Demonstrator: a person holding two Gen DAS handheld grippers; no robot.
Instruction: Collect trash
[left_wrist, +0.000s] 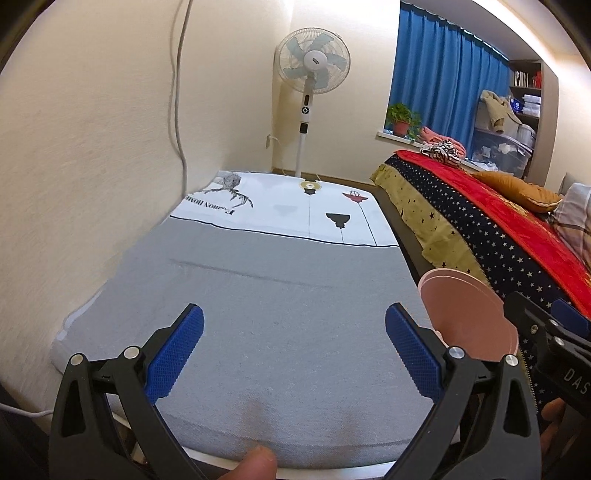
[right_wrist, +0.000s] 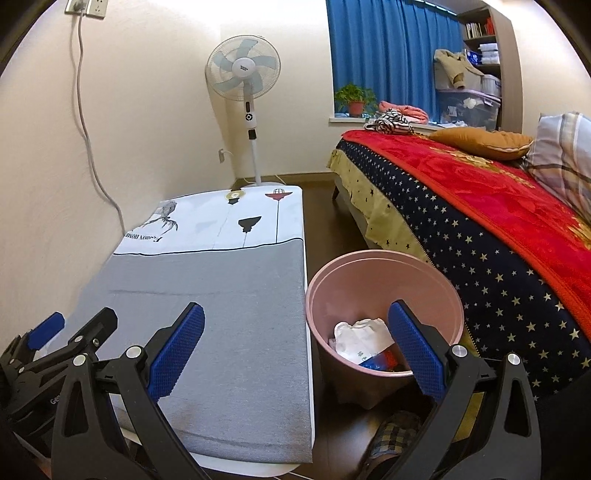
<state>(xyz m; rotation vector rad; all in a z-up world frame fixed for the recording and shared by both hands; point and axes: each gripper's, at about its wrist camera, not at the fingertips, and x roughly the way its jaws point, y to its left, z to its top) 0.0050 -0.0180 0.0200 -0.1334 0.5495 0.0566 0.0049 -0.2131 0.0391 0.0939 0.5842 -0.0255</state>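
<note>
A pink trash bin (right_wrist: 384, 291) stands on the floor between the cloth-covered table (right_wrist: 236, 302) and the bed. Crumpled white paper (right_wrist: 364, 338) and a red and blue wrapper (right_wrist: 382, 360) lie inside it. My right gripper (right_wrist: 295, 343) is open and empty, above the table's right edge and the bin. My left gripper (left_wrist: 294, 350) is open and empty, low over the grey cloth of the table (left_wrist: 280, 295). The bin's rim (left_wrist: 465, 306) shows at the right of the left wrist view, partly hidden by the right gripper (left_wrist: 546, 328).
A bed (right_wrist: 498, 221) with a red blanket and star-patterned cover runs along the right. A standing fan (right_wrist: 245, 92) stands in the far corner. A cable (right_wrist: 88, 122) hangs down the left wall. A slippered foot (right_wrist: 391, 439) is on the floor below the bin.
</note>
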